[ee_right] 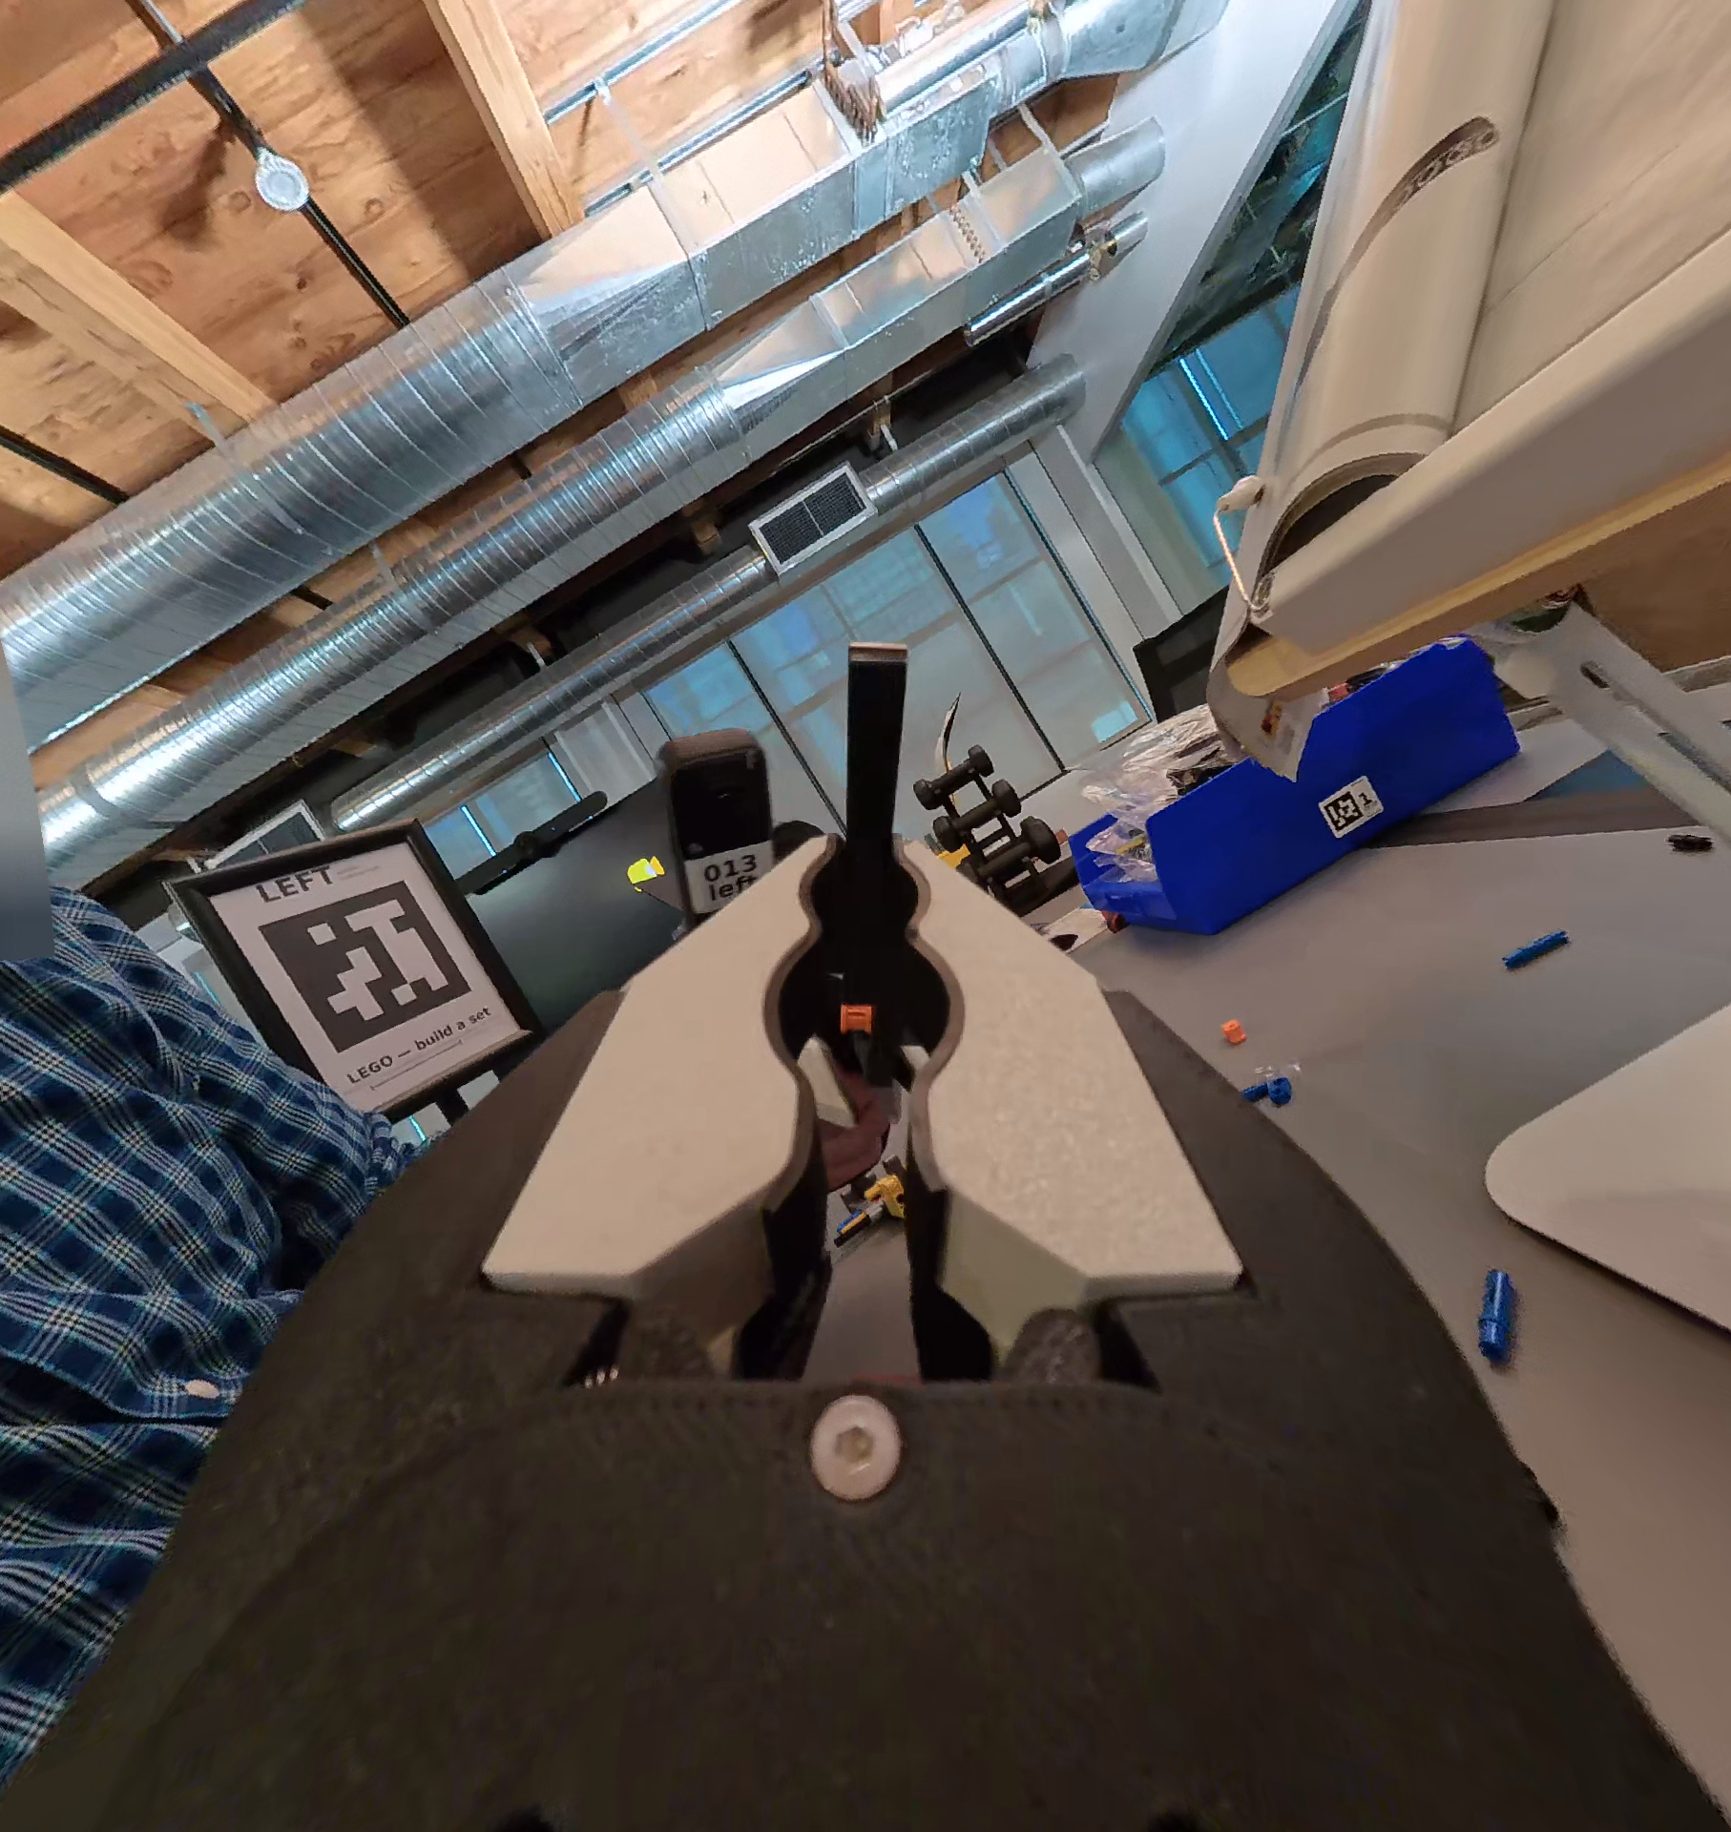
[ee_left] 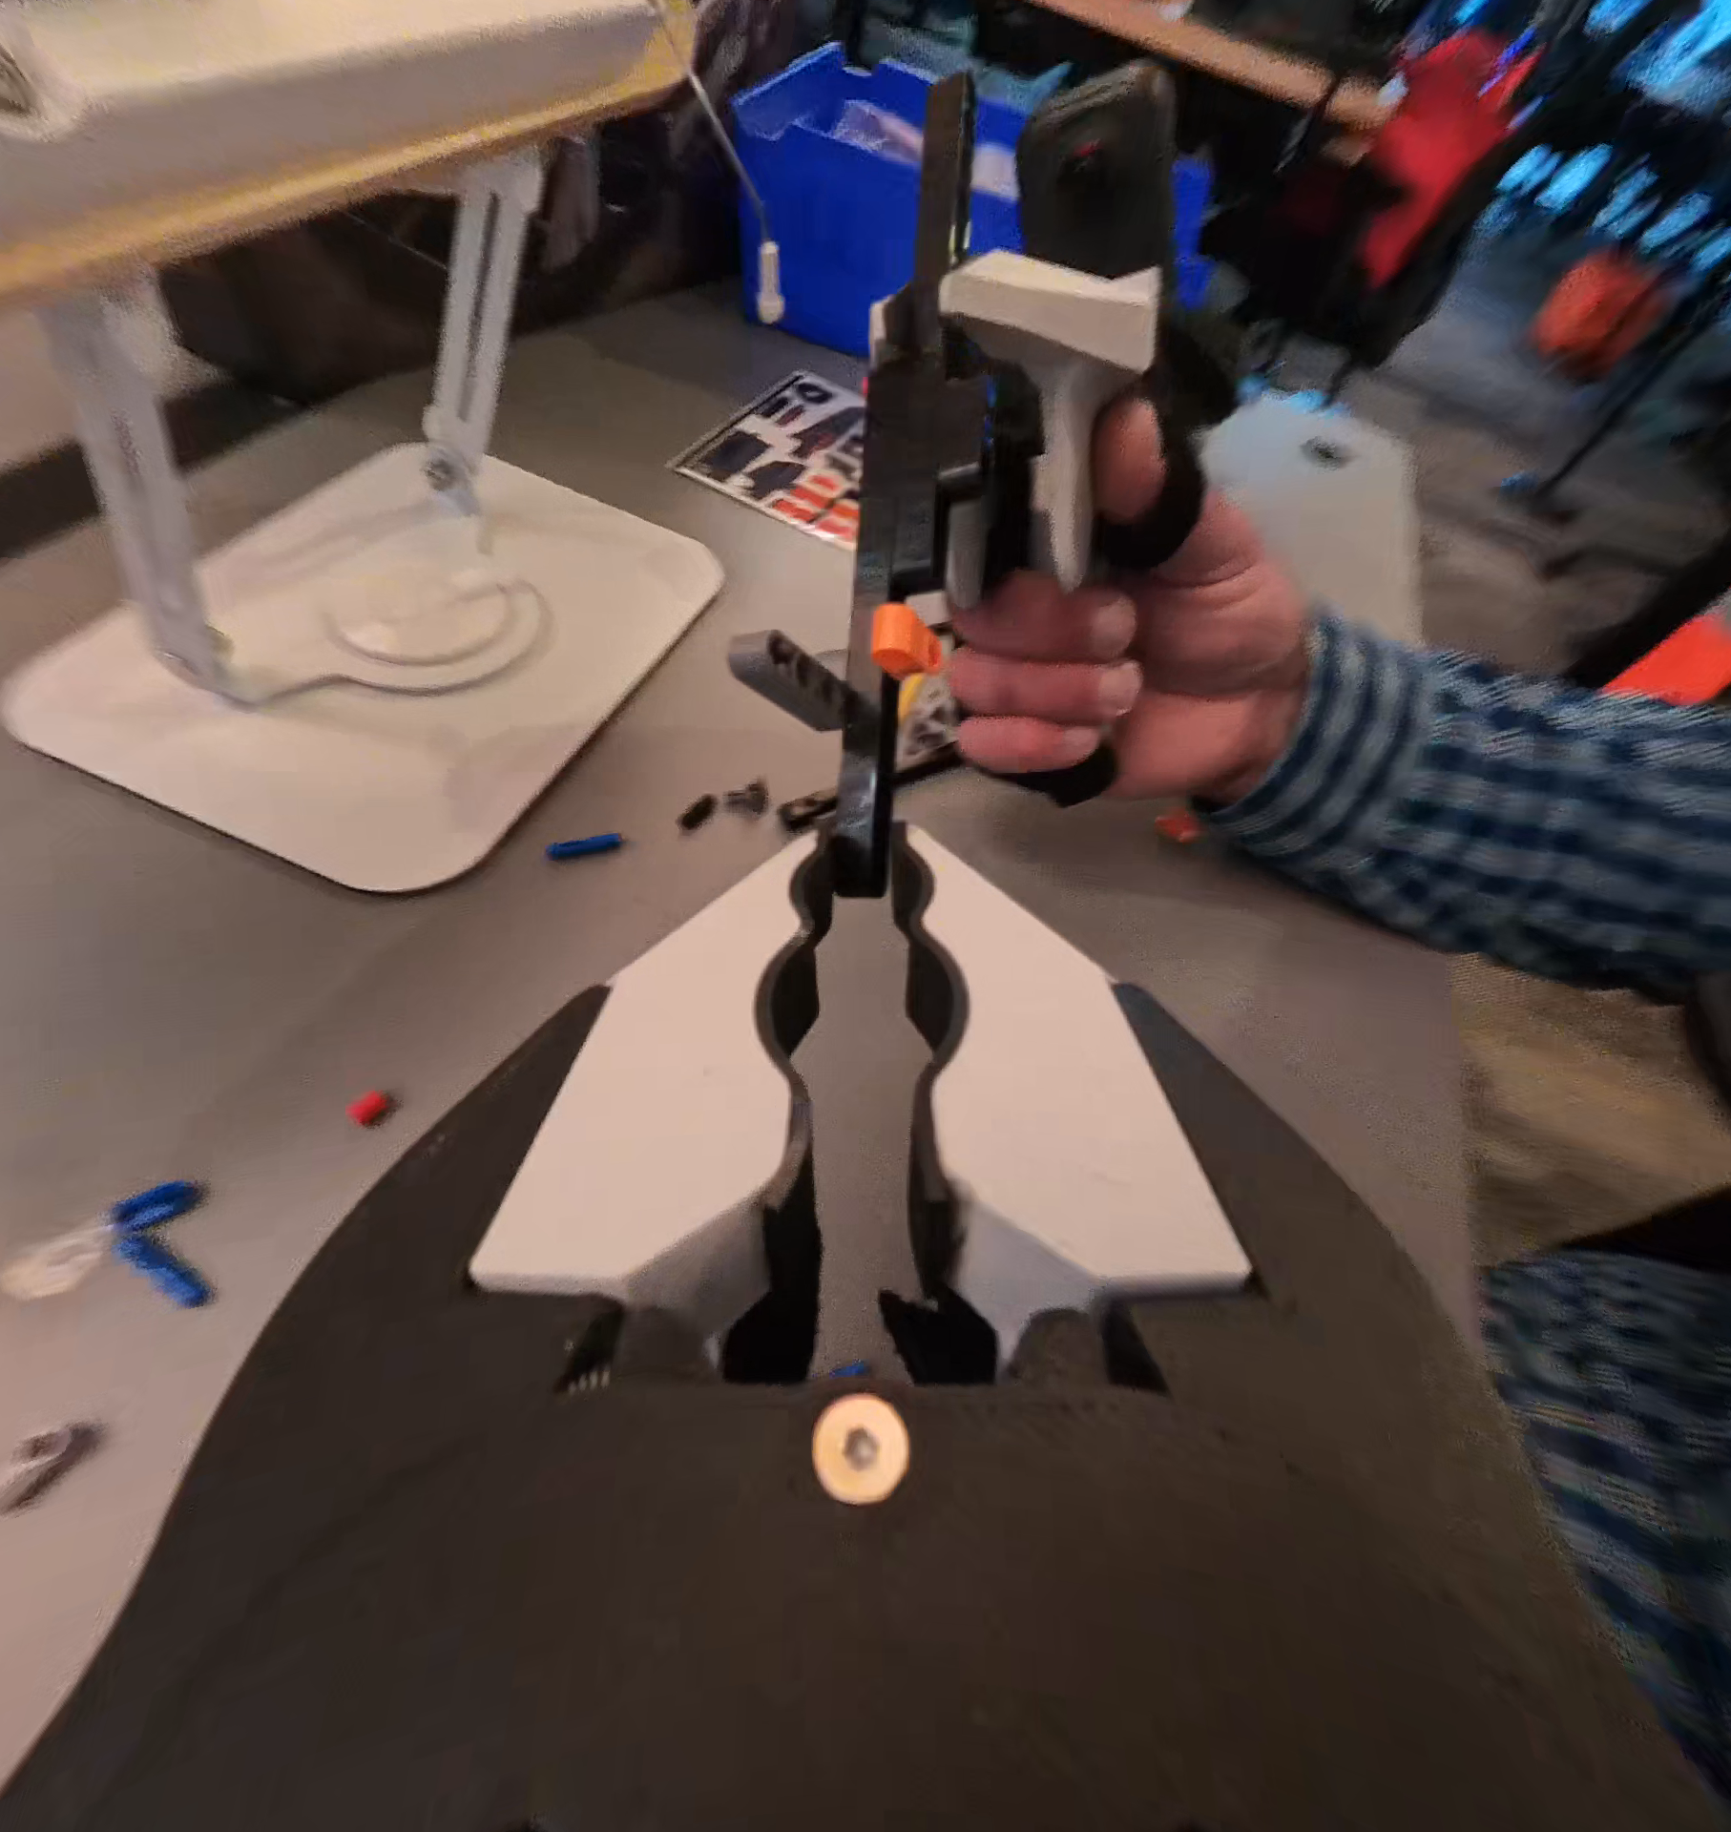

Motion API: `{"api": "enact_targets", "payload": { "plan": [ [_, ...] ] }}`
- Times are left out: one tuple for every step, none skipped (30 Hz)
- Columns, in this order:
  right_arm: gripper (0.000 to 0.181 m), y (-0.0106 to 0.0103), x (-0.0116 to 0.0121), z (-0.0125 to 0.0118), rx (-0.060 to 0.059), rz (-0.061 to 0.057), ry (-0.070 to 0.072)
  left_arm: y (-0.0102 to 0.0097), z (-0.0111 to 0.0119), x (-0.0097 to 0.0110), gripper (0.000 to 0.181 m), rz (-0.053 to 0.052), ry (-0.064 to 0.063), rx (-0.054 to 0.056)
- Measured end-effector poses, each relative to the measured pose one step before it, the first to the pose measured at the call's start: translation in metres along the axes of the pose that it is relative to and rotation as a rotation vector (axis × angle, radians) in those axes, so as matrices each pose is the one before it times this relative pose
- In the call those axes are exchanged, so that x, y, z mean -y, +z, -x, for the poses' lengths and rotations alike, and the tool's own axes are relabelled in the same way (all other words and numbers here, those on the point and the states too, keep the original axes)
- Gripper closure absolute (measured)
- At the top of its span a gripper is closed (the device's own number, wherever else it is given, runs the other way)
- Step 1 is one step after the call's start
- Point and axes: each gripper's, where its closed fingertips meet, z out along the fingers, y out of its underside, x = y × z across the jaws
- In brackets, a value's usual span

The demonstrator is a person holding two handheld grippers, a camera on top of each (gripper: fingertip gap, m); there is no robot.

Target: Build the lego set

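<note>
Judging from both wrist views, only an early part of the build is done. One slim black assembly (ee_left: 906, 476) with an orange pin (ee_left: 903, 646) on its side has been put together, and it is held upright above the grey table (ee_left: 247, 991) between the two grippers.

In the left wrist view, the left gripper (ee_left: 860, 862) is closed to a narrow gap, and the lower end of the black assembly is pinched at its fingertips. The right gripper (ee_left: 951, 476), gripped by a hand (ee_left: 1119, 674) in a checked sleeve, is seen farther off, clamped on the assembly's middle. In the right wrist view, the right gripper (ee_right: 866, 872) is likewise nearly closed, with the black beam standing up between its tips.

Much is judged to be left. Loose parts are scattered on the table: blue pins (ee_left: 158, 1239), a red piece (ee_left: 369, 1107), small black connectors (ee_left: 733, 803), and a grey holed beam (ee_left: 802, 679) lying behind the assembly. More bagged parts are kept in the blue bin (ee_right: 1318, 823). A sticker sheet (ee_left: 792, 456) lies unused beyond. A white stand (ee_left: 366, 714) occupies the table's left.
</note>
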Motion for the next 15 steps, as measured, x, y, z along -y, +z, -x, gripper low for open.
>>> {"api": "enact_targets", "payload": {
  "plan": [
    [0.176, -0.00009, 0.00005, -0.00047, -0.0017, -0.0010, 0.0015, 0.00074, 0.00307, -0.00159, 0.173, 0.0192, 0.0551, 0.0452],
    [0.176, 0.00013, -0.00060, -0.00087, -0.0055, 0.0022, -0.0008, 0.00137, 0.00040, -0.00246, 0.173, 0.0238, 0.0443, 0.0230],
    [0.177, 0.00000, -0.00023, -0.00040, -0.0018, 0.0008, 0.0018, 0.00108, -0.00008, -0.00105, 0.173, 0.0139, 0.0304, 0.0172],
    [0.177, -0.00020, 0.00049, -0.00042, -0.0010, -0.0037, 0.0037, 0.00034, 0.00138, 0.00109, 0.173, -0.0004, 0.0241, 0.0266],
    [0.177, -0.00066, 0.00096, -0.00094, -0.0045, -0.0055, 0.0032, -0.00011, 0.00162, 0.00133, 0.173, -0.0034, 0.0262, 0.0286],
    [0.177, -0.00071, 0.00082, -0.00080, -0.0028, -0.0038, 0.0043, -0.00010, 0.00135, 0.00094, 0.173, -0.0012, 0.0273, 0.0272],
    [0.177, -0.00044, 0.00070, -0.00039, -0.0005, -0.0044, 0.0040, -0.00036, 0.00239, 0.00124, 0.173, -0.0031, 0.0334, 0.0376],
    [0.177, -0.00015, 0.00061, -0.00050, -0.0026, -0.0035, 0.0011, 0.00032, 0.00075, -0.00066, 0.173, 0.0131, 0.0284, 0.0248],
    [0.176, 0.00032, -0.00021, 0.00046, 0.0001, 0.0011, -0.0057, 0.00139, -0.00378, -0.00186, 0.173, 0.0222, 0.0117, -0.0139],
    [0.176, 0.00072, -0.00003, 0.00225, 0.0041, 0.0038, -0.0208, 0.00109, -0.00516, -0.00097, 0.173, 0.0114, -0.0153, -0.0359],
    [0.176, 0.00095, 0.00033, 0.00244, 0.0003, 0.0042, -0.0308, 0.00014, -0.00424, 0.00025, 0.173, -0.0013, -0.0384, -0.0438],
    [0.175, 0.00073, 0.00064, 0.00181, -0.0018, 0.0034, -0.0259, -0.00062, -0.00524, 0.00044, 0.173, -0.0065, -0.0501, -0.0615],
    [0.172, 0.00053, 0.00063, 0.00185, 0.0030, 0.0024, -0.0170, -0.00073, -0.00423, -0.00057, 0.173, -0.0014, -0.0456, -0.0543],
    [0.172, -0.00001, 0.00088, 0.00160, 0.0043, -0.0008, -0.0110, -0.00110, -0.00208, 0.00022, 0.173, -0.0092, -0.0407, -0.0388],
    [0.171, -0.00026, 0.00100, 0.00069, 0.0017, -0.0041, -0.0060, -0.00085, -0.00380, 0.00008, 0.173, -0.0068, -0.0495, -0.0517]
  ]
}}
